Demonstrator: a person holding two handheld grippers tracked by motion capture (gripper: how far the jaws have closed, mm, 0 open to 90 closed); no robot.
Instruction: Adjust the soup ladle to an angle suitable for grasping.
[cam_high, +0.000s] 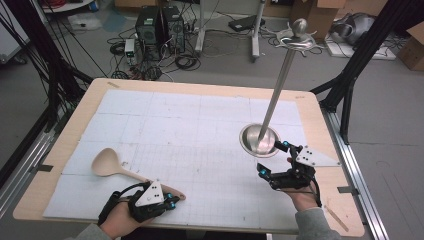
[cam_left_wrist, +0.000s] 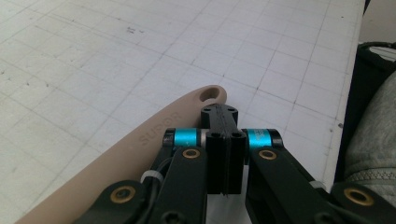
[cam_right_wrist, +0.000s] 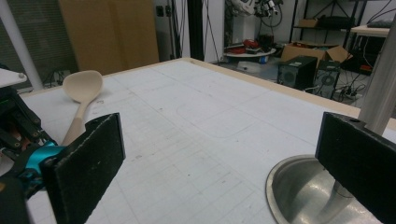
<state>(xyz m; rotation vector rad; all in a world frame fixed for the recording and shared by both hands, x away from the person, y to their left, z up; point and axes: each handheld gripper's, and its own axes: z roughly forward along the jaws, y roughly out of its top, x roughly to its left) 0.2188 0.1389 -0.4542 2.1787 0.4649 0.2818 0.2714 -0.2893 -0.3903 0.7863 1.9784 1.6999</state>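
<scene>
In the high view, the left tongs (cam_high: 171, 201) sit low at the lower left, beside the handle end of the spoon (cam_high: 117, 166) on the counter (cam_high: 200, 125). The left gripper view shows them pressed together, spoon alongside. In the right gripper view, the right tongs (cam_right_wrist: 224, 172) stand spread by the stand's steel base (cam_right_wrist: 299, 193).

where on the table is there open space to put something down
The white gridded mat lies bare between the beige plastic ladle at left and the round steel base of the metal stand at right, and along the far edge. Crowded near corners: left gripper by the ladle handle, right gripper beside the base.
</scene>
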